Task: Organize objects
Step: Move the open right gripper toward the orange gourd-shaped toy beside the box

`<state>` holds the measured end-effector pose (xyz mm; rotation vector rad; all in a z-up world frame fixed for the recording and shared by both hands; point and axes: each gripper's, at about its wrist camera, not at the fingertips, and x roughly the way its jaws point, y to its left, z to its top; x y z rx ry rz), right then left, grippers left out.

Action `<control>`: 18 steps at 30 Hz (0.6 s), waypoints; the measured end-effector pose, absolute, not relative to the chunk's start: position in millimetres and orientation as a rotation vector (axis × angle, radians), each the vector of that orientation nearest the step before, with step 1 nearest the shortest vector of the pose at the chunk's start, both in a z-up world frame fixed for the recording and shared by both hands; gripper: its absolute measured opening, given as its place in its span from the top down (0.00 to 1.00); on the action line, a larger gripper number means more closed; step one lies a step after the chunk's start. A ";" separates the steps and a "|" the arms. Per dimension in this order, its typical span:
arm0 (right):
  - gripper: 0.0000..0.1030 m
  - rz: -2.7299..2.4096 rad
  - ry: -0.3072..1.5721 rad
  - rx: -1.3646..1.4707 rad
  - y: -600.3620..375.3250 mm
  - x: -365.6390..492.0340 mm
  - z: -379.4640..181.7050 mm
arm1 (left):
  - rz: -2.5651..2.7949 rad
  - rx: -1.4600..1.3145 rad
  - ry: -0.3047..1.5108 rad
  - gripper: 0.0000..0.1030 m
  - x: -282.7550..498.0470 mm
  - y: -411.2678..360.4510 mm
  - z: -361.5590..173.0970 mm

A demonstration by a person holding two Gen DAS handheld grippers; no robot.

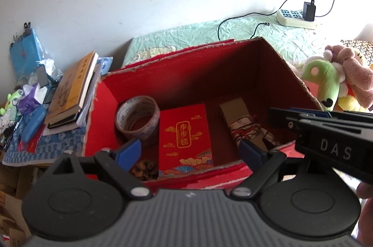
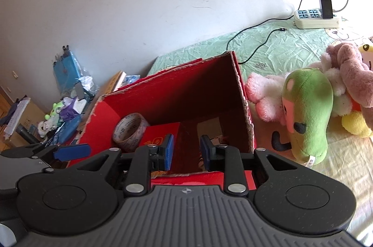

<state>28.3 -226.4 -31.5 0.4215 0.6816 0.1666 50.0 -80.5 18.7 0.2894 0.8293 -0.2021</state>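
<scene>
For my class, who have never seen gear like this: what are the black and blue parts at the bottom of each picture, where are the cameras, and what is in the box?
Each picture comes from a camera on a hand-held gripper, looking along its two blue-padded fingers. The left gripper is wide open; the right gripper is narrower. Both are empty, above a red box on a bed. Inside lie a tape roll, a red envelope and a patterned packet. Plush toys lie beside the box.
</scene>
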 end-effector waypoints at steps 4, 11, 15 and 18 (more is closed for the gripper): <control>0.72 0.189 0.674 0.429 -228.7 19.9 -31.3 | -0.185 0.281 0.831 0.10 40.6 -80.9 21.3; 0.72 0.220 0.663 0.441 -236.9 6.8 -29.1 | -0.160 0.269 0.844 0.10 25.8 -85.7 22.1; 0.72 0.237 0.669 0.447 -242.9 0.5 -30.5 | -0.150 0.274 0.853 0.09 17.7 -92.1 20.7; 0.72 0.248 0.680 0.454 -247.3 -4.1 -33.8 | -0.142 0.279 0.863 0.09 12.8 -96.8 18.6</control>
